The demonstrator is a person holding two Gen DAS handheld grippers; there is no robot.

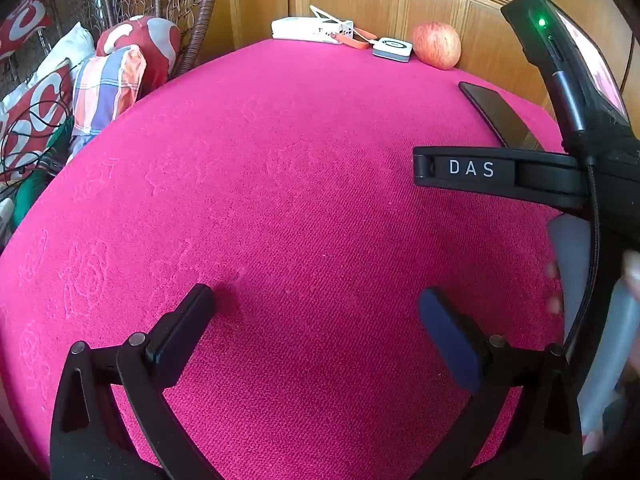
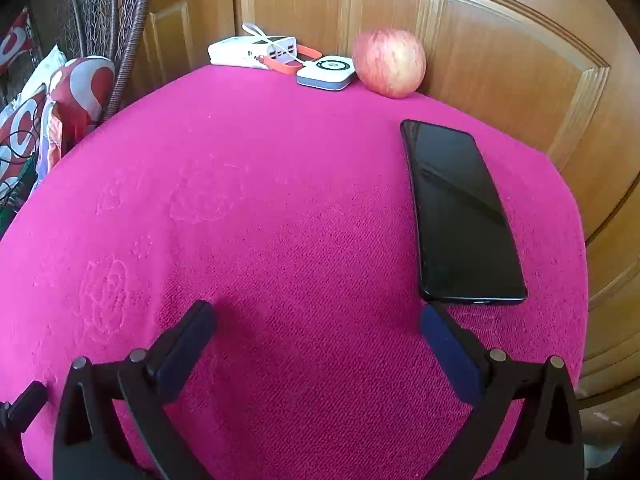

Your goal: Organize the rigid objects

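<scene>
A black phone [image 2: 460, 216] lies screen-up on the right side of the pink cloth-covered table [image 2: 280, 200]; its near end sits just beyond my right gripper's right finger. At the far edge stand a red apple [image 2: 390, 62], a small white and blue device [image 2: 326, 72] and a white charging hub [image 2: 252, 51] with an orange strap. My right gripper [image 2: 316, 320] is open over bare cloth. My left gripper [image 1: 316, 308] is open too, with nothing between its fingers. In the left wrist view the phone [image 1: 492, 114] is partly hidden behind the right gripper's body [image 1: 496, 174].
Wooden panelled doors [image 2: 500, 60] rise right behind the table's far and right edges. To the left stands a wicker chair [image 1: 176, 12] with patterned cushions [image 1: 108, 84] and some cables. A hand shows blurred at the right edge of the left wrist view.
</scene>
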